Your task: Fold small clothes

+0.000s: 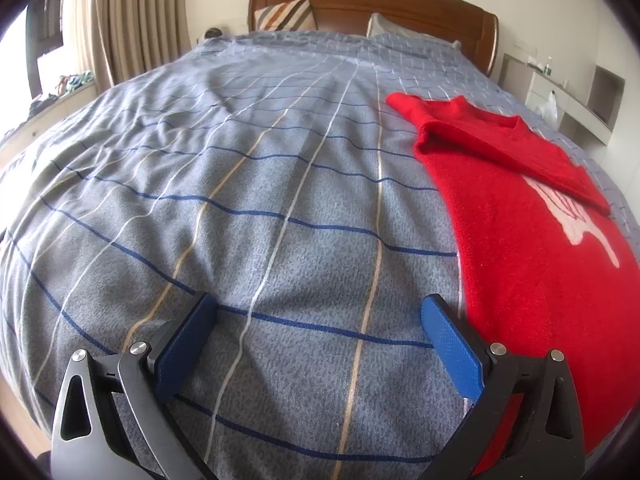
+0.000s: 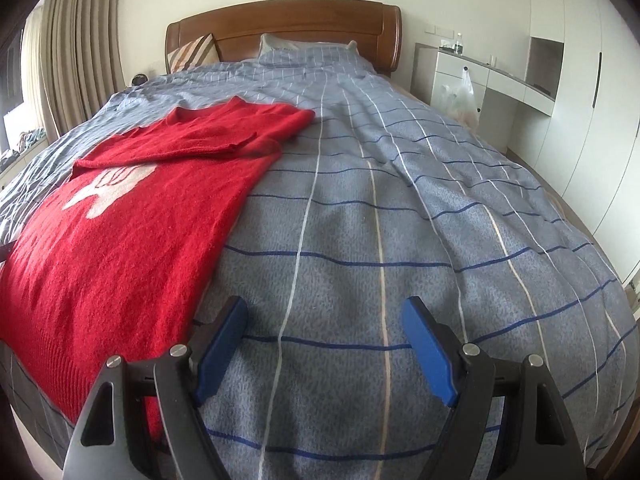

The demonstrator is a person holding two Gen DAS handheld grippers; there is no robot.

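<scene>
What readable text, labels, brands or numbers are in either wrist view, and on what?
None readable.
Red sweater: white motif on the front, a picture and no letters that I can make out.
Bottles on the white cabinet: any labels too small to read.

Bed [image 2: 400, 216] fills both views, grey-blue checked cover, wrinkled toward the left of the left wrist frame. Red sweater [image 2: 120, 232] lies flat on the cover, left side of the right wrist frame, right side of the left wrist frame [image 1: 520, 216], one sleeve folded across its chest. Striped cushion [image 2: 192, 54] and pillow [image 2: 280, 45] at the wooden headboard [image 2: 288, 24], top centre
</scene>
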